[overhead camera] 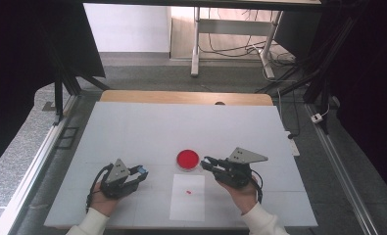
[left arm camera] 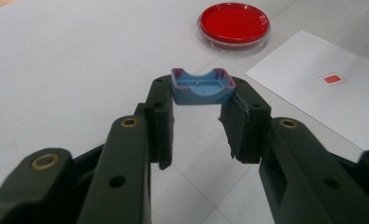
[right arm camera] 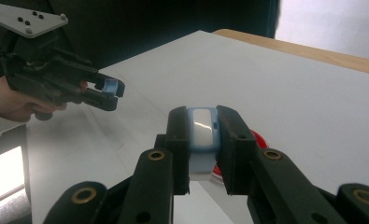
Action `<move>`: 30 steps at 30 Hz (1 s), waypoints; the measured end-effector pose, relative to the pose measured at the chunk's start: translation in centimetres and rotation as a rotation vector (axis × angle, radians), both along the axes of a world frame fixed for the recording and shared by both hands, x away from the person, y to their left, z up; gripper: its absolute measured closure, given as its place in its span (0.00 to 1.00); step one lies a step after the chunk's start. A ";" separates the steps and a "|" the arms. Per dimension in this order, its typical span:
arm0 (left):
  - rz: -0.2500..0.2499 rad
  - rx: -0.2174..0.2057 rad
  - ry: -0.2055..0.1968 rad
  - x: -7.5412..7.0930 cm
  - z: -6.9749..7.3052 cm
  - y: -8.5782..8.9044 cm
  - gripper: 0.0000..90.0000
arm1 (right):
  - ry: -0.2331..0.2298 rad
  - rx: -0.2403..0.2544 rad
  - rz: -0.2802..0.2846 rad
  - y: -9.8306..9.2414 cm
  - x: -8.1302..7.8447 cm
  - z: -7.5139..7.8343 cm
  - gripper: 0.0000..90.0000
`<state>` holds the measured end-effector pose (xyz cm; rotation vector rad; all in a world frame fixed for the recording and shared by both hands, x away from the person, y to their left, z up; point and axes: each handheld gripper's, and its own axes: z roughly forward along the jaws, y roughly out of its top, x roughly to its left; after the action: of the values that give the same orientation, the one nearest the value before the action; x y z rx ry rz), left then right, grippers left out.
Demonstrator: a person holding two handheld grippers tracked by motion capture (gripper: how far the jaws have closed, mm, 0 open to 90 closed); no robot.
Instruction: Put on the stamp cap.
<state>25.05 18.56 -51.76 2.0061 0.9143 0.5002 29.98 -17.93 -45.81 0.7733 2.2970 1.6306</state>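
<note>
My left gripper [overhead camera: 142, 172] is shut on a small blue tray-like piece [left arm camera: 201, 89], pinched between its tips [left arm camera: 202, 95] just above the white table. My right gripper [overhead camera: 205, 163] is shut on a blue block with a pale glossy face [right arm camera: 202, 129], held upright between its jaws [right arm camera: 203, 116]. In the right gripper view the left gripper [right arm camera: 108, 91] sits farther off at the left, with its blue piece [right arm camera: 109, 86] at the tips. A red round dish [overhead camera: 187, 159] lies between the two grippers; its edge [right arm camera: 259, 138] peeks out behind my right jaw.
A white paper sheet [overhead camera: 187, 197] with a small red mark [overhead camera: 188, 191] lies in front of the dish, near the table's front edge. The same sheet [left arm camera: 327, 93] and the dish [left arm camera: 233, 23] lie ahead in the left gripper view. Dark frame posts stand beside the table.
</note>
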 end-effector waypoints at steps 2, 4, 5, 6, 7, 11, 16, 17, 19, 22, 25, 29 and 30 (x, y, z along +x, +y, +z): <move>-0.004 -0.002 -0.002 0.0 0.1 -0.2 0.71 | 0.000 0.000 0.000 0.0 0.0 0.0 0.83; -0.009 -0.002 -0.003 0.1 0.1 -0.4 0.71 | 0.001 0.001 0.002 0.1 0.0 0.0 0.83; -0.014 0.000 -0.004 0.1 0.2 -0.6 0.71 | 0.000 0.001 0.002 0.1 0.0 0.0 0.83; -0.017 0.000 -0.006 0.2 0.2 -0.8 0.71 | -0.001 0.002 0.002 0.1 0.0 0.0 0.84; -0.019 0.003 -0.008 0.2 0.2 -1.0 0.71 | 0.000 0.004 0.001 0.1 0.0 0.0 0.83; -0.038 0.003 -0.005 0.2 0.2 -1.9 0.71 | -0.002 0.011 0.000 0.1 0.0 0.0 0.83; -0.059 0.002 -0.007 0.5 0.4 -2.9 0.71 | 0.004 0.015 0.002 0.1 0.1 0.0 0.83; -0.062 0.002 -0.009 0.5 0.5 -3.0 0.71 | 0.003 0.015 0.001 0.2 0.1 0.0 0.83; -0.066 0.002 -0.013 0.6 0.6 -3.4 0.71 | 0.002 0.018 0.000 0.1 0.1 0.0 0.83; -0.075 0.003 -0.012 0.6 0.6 -3.8 0.71 | -0.001 0.020 -0.001 0.1 0.1 0.0 0.83; -0.077 0.001 -0.014 0.7 0.7 -4.2 0.71 | -0.003 0.020 -0.001 0.1 0.0 0.1 0.83; -0.086 -0.002 -0.023 1.0 0.9 -4.9 0.71 | -0.008 0.020 0.002 0.2 0.0 0.1 0.83; -0.089 -0.001 -0.024 1.1 1.0 -5.1 0.71 | -0.008 0.020 0.001 0.3 0.0 0.1 0.83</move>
<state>26.13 13.48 -50.80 2.0259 0.8068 0.4730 29.96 -17.67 -45.70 0.7682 2.2794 1.6571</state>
